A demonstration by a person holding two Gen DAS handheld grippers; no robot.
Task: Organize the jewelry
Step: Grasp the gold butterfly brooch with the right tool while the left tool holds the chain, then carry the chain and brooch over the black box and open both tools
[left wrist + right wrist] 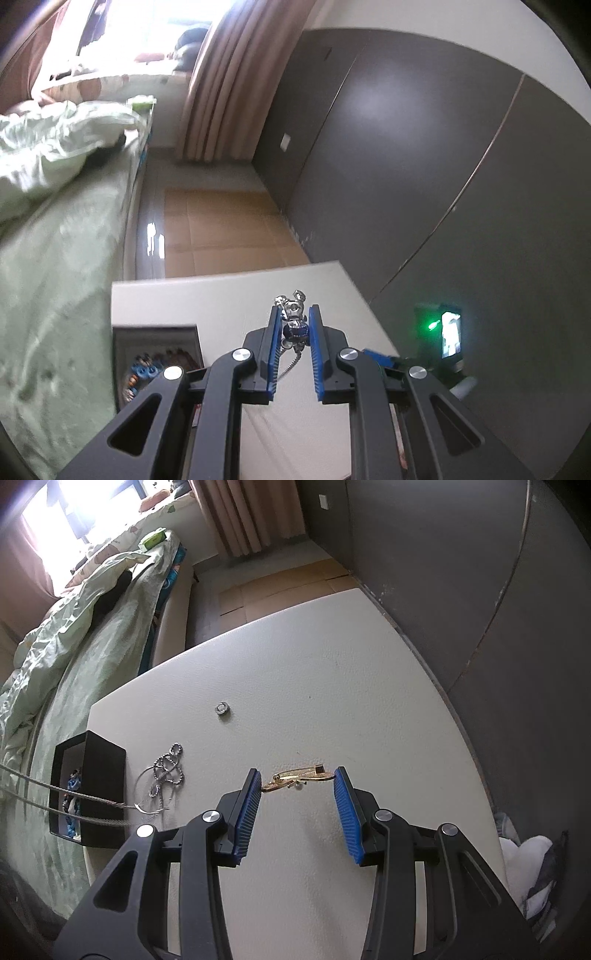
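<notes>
Here the left hand-held gripper (294, 318) is raised above the white table (207, 299), its blue pads (274, 332) pinched narrow on a silver bear charm (293, 314) whose chain (290, 365) hangs down between the fingers. Below and to its left sits a dark box (155, 328) with beaded pieces (144, 373) inside.

The right hand-held gripper (298, 781) stands wide, holding nothing, with its tips at either end of a gold bracelet (299, 777) that lies flat on the table (332, 664); whether the pads (245, 812) touch it cannot be told. Ahead and a little left of it lies a small silver ring (222, 708). Further left, a tangle of silver rings and twisted chain (166, 775) rests just beside the black box (92, 794), and a silver chain (74, 805) stretches across the box toward the tangle. Beyond the table is a bed (74, 627) with pale green bedding.
</notes>
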